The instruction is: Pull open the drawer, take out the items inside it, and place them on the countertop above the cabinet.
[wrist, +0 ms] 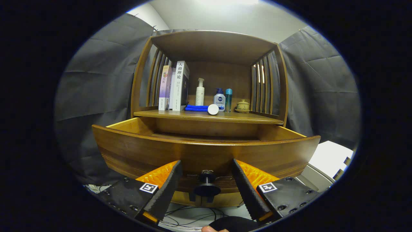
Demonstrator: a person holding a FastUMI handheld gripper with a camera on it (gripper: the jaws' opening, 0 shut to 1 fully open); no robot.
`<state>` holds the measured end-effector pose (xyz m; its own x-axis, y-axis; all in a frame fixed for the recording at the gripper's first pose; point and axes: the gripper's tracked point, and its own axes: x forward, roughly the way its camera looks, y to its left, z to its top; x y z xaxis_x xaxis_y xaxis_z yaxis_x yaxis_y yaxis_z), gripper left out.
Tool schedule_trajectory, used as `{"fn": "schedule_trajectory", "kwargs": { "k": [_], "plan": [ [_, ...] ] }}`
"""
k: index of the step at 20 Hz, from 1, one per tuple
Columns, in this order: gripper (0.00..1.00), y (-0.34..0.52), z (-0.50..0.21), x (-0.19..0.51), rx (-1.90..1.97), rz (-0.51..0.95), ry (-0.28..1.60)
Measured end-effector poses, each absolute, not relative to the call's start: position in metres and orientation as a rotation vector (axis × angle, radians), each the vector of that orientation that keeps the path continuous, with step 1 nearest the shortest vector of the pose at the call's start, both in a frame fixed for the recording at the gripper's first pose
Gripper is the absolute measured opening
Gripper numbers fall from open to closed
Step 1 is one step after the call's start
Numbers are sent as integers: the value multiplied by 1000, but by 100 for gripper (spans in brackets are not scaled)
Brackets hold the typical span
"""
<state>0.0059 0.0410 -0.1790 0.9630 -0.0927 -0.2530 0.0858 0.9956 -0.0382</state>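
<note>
A wooden cabinet (206,96) stands at centre frame with its drawer (206,153) pulled out toward the camera. The drawer's inside is hidden behind its front panel, so its contents cannot be told. Low in the frame the gripper (207,174) is spread wide, one finger on either side of the dark knob (206,185) on the drawer front, neither pressing on it. On the countertop (206,116) above stand two books (175,86) at left, then a blue cloth (196,108), a white round lid (213,109), a tall pump bottle (200,92), a shorter pump bottle (219,100), a teal tube (228,100) and a small lidded pot (243,105) at right.
</note>
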Motion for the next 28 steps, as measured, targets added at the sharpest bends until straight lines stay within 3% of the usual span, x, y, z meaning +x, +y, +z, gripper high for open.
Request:
{"fn": "schedule_trajectory", "kwargs": {
  "k": [28],
  "plan": [
    [98,35,-185,143,28,-126,253]
  ]
}}
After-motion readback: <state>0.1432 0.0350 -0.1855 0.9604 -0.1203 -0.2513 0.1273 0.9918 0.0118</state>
